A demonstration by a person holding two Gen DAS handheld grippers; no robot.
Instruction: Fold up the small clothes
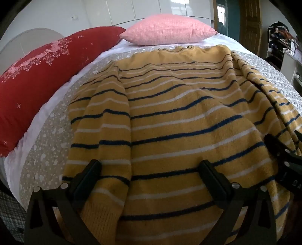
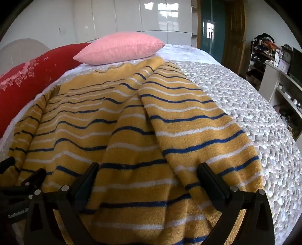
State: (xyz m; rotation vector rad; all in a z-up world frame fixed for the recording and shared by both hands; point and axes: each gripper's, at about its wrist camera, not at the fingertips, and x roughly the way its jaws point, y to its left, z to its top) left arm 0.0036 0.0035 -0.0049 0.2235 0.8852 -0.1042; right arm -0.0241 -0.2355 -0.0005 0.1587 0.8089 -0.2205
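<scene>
A yellow sweater point(image 1: 179, 120) with navy and white stripes lies spread on the bed, collar at the far end, both sleeves folded in along its sides. It also shows in the right wrist view point(image 2: 132, 132). My left gripper point(image 1: 149, 165) is open, its fingers wide apart just above the sweater's near hem on the left part. My right gripper point(image 2: 148, 167) is open above the hem on the right part, over the folded right sleeve. The right gripper's fingers point(image 1: 279, 148) show at the right edge of the left wrist view.
The sweater lies on a grey spotted bedspread point(image 2: 245, 105). A pink pillow point(image 1: 168, 28) and a red patterned pillow point(image 1: 43, 75) lie at the head of the bed. White wardrobes point(image 2: 132, 15) stand behind. Shelves and a desk point(image 2: 279, 79) stand at the right.
</scene>
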